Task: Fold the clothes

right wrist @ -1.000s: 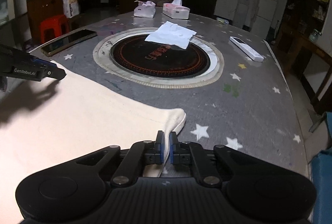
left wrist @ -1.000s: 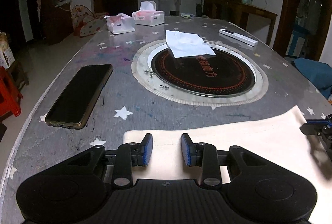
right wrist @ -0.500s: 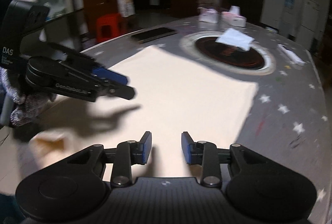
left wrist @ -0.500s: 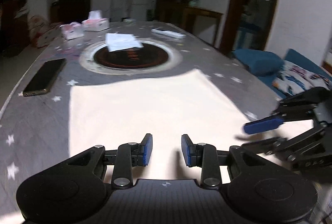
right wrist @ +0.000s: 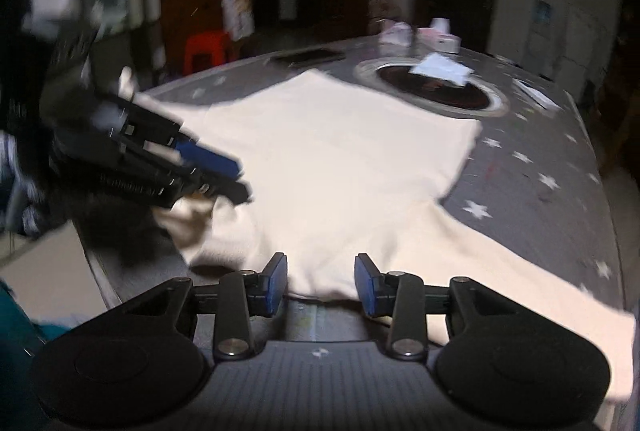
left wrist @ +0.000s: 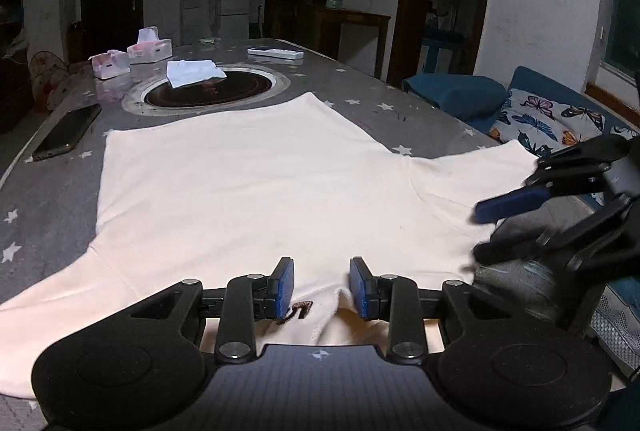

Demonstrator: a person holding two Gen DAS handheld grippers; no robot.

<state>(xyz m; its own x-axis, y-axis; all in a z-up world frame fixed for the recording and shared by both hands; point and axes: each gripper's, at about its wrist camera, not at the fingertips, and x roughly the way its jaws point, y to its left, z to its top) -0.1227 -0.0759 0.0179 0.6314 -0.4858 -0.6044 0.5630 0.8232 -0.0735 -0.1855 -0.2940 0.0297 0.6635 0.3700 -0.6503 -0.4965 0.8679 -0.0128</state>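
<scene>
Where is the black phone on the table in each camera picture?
Left wrist view: the phone lies at the far left, by the table's edge, left of the cream T-shirt.
Right wrist view: the phone is near the top centre, blurred, beyond the shirt's far corner.
Shared landmark: the round black hotplate set in the table, with a white tissue on it.

Black claw (left wrist: 321, 285), blue pads (left wrist: 285, 281), silver screws.
</scene>
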